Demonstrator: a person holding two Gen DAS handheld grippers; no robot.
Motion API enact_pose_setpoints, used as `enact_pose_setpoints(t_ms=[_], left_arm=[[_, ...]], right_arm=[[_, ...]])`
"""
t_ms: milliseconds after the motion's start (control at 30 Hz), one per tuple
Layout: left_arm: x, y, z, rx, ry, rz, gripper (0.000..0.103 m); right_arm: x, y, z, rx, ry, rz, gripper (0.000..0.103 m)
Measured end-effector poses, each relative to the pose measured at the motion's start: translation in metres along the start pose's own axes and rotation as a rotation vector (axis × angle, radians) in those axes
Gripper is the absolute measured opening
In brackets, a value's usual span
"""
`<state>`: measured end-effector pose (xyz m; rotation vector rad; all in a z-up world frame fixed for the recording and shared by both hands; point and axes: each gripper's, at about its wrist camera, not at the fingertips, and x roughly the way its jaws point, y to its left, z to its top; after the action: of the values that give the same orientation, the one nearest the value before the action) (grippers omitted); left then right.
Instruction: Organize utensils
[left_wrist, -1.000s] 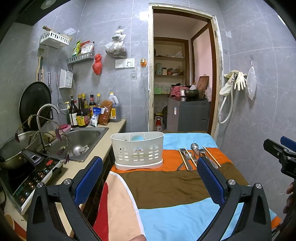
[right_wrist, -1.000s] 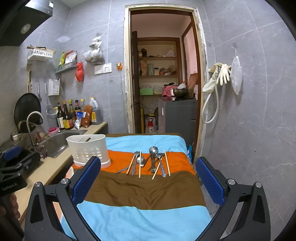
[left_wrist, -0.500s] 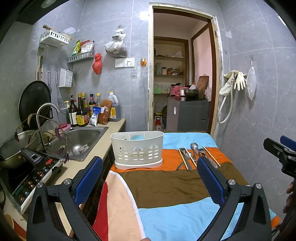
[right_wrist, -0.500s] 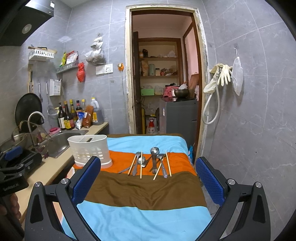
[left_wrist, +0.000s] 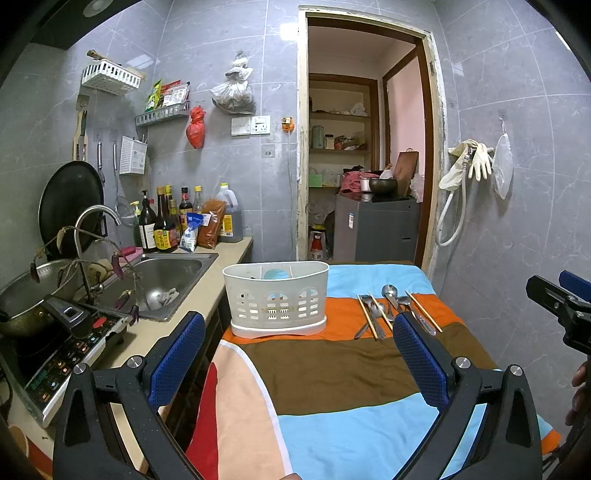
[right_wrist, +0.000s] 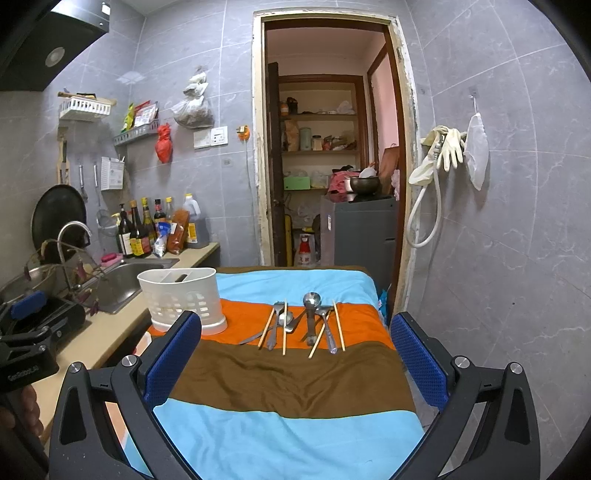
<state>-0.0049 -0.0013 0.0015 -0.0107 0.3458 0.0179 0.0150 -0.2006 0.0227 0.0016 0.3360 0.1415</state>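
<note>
Utensils (right_wrist: 303, 323) in a loose row on the orange stripe of a striped cloth (right_wrist: 295, 376), long axes running away from the cameras, spoon bowls and fork tines mostly at the far end, chopsticks slightly splayed. White caddy (right_wrist: 183, 297) upright on the same stripe, left of them, well apart. Left gripper (left_wrist: 299, 354) and right gripper (right_wrist: 295, 354) both spread wide, holding nothing, over the nearer stripes.

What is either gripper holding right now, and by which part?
Nothing. The left gripper and right gripper are both open and empty; the utensils lie on the striped cloth beside the white caddy.
</note>
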Motion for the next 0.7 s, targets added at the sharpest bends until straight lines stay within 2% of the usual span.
enact_pose_setpoints(t_ms=[700], left_arm=[[0.0001, 0.0004, -0.0011, 0.0, -0.001, -0.001, 0.1]], right_arm=[[0.0011, 0.0072, -0.0002, -0.006, 0.0, 0.014, 0.103]])
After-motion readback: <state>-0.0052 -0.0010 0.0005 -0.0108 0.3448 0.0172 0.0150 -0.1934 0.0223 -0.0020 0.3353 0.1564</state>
